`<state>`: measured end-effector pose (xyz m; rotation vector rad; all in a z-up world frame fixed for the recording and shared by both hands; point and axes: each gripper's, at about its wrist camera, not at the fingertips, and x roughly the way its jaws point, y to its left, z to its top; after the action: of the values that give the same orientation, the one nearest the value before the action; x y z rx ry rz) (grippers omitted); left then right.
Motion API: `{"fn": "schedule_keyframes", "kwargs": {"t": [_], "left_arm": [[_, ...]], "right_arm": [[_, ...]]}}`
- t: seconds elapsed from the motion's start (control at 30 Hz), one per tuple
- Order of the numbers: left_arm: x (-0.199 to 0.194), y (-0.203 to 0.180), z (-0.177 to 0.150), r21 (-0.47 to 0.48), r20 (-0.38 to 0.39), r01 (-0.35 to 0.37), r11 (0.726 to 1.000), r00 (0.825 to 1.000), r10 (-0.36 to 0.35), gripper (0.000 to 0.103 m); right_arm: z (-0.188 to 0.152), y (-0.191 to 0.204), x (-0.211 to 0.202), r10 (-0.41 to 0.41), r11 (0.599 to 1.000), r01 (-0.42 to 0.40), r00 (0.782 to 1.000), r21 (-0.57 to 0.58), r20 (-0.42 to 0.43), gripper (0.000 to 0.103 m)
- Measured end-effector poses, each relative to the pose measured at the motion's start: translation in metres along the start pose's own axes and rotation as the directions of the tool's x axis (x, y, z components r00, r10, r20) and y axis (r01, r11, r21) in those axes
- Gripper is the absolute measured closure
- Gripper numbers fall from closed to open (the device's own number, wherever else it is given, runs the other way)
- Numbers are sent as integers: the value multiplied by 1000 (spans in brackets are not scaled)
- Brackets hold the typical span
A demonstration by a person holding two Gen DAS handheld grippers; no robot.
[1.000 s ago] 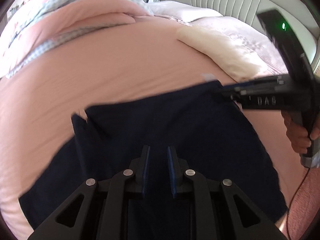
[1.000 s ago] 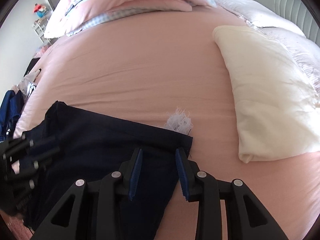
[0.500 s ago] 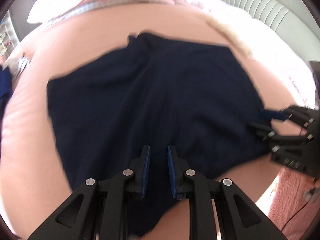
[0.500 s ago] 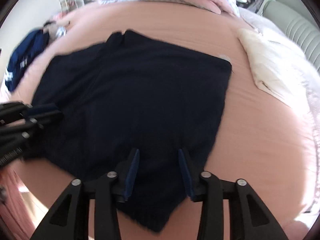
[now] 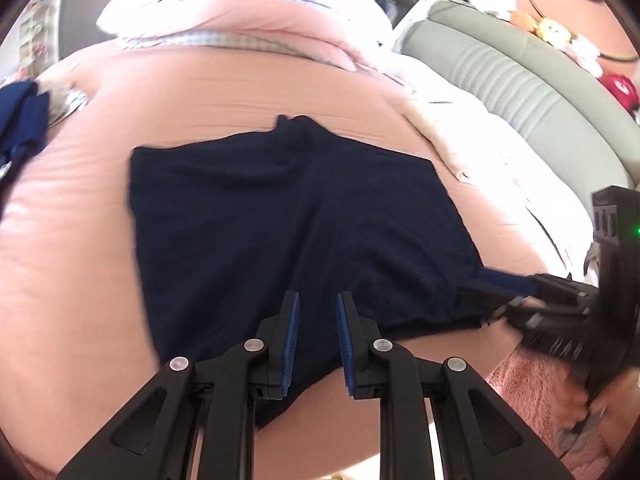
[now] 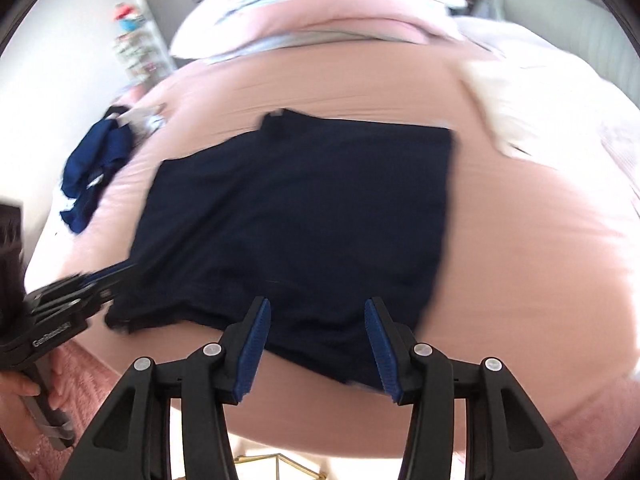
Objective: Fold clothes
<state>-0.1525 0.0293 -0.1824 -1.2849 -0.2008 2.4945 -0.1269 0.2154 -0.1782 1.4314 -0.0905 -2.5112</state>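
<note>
Left wrist view: navy garment (image 5: 296, 224) spread flat beyond the left gripper (image 5: 316, 340).
Soft, roughly square cloth on pink bedsheet (image 5: 80, 280); both grippers unclenched, right gripper (image 5: 486, 292) at its corner.

A dark navy, soft-fabric garment (image 5: 296, 232) lay spread nearly flat on the pink bedsheet (image 5: 80, 240) in front of me, roughly square in outline. Its far edge ran fairly straight, with a small bump of bunched cloth rising near the middle. Shallow folds creased the surface. The near edge sagged to a point over the side of the mattress. A second, brighter blue crumpled garment (image 6: 98, 168) sat well apart, at the bed's far left edge.
</note>
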Motion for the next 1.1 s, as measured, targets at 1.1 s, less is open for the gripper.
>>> {"fn": "schedule_keyframes", "kwargs": {"t": [1.1], "left_arm": [[-22,72,3,-91,-99,-58,994,994,49,70]], "right_arm": [[66,85,92,-99,940,35,979,-338,-175,49]]}}
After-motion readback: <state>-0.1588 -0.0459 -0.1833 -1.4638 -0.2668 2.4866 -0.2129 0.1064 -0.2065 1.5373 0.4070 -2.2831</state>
